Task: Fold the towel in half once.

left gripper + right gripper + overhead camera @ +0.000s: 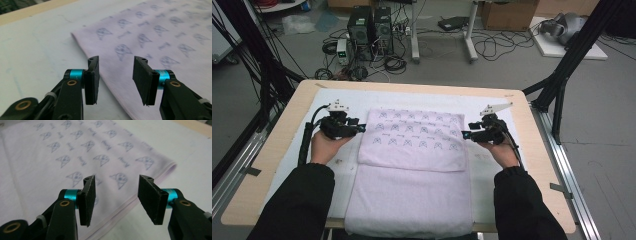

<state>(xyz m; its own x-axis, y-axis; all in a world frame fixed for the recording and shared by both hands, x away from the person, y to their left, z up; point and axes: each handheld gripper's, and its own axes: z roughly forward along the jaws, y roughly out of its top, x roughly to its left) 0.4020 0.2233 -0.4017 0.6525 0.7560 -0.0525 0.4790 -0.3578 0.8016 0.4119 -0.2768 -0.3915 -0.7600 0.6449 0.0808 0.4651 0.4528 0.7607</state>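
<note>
Your left claw and right claw both stand spread, each poised over 1 edge of the folded towel, gripping nothing.

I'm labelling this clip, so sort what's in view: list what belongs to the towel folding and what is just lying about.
In the job:
- pink printed towel, folded partway
- left tongs, open at its left edge
- right tongs, open at its right edge
- white mat under it

Lying about:
- computer towers on the floor
- floor cables
- cardboard box
</note>
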